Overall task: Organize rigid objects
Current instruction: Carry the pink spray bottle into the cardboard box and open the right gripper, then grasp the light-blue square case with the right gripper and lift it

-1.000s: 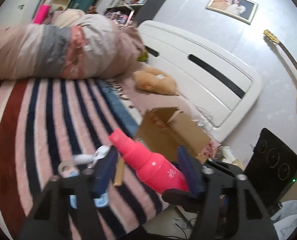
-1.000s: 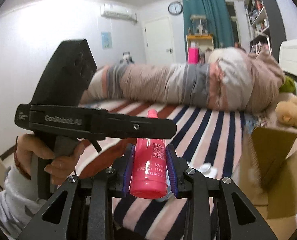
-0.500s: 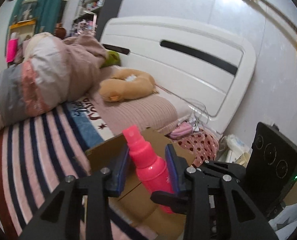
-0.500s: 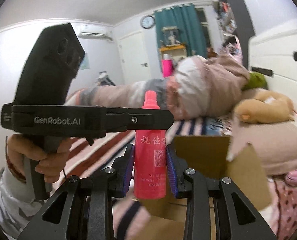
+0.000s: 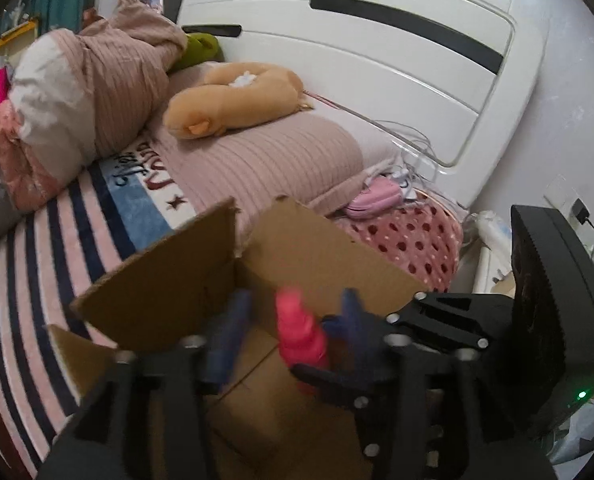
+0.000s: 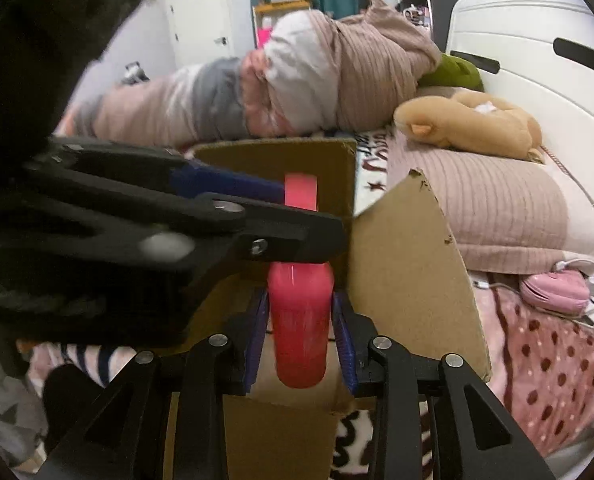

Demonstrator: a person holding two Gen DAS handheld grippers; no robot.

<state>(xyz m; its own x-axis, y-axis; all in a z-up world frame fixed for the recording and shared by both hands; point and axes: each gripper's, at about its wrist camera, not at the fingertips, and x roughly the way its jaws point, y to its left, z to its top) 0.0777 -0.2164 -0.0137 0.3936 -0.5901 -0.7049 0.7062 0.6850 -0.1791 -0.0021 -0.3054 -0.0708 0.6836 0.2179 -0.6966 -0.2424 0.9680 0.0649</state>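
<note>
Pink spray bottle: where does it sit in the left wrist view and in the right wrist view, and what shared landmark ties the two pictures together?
Left wrist view: the pink spray bottle is low and centre, blurred, over the open cardboard box.
Right wrist view: the bottle is centre and upright, between the right hand-held gripper's blue pads.
Shared landmark: the tan plush toy on the bed.

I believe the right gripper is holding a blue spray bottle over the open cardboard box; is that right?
Not quite: the spray bottle is pink, not blue; only the fingers' pads are blue. The right wrist view shows the right gripper holding it over the open cardboard box.
</note>
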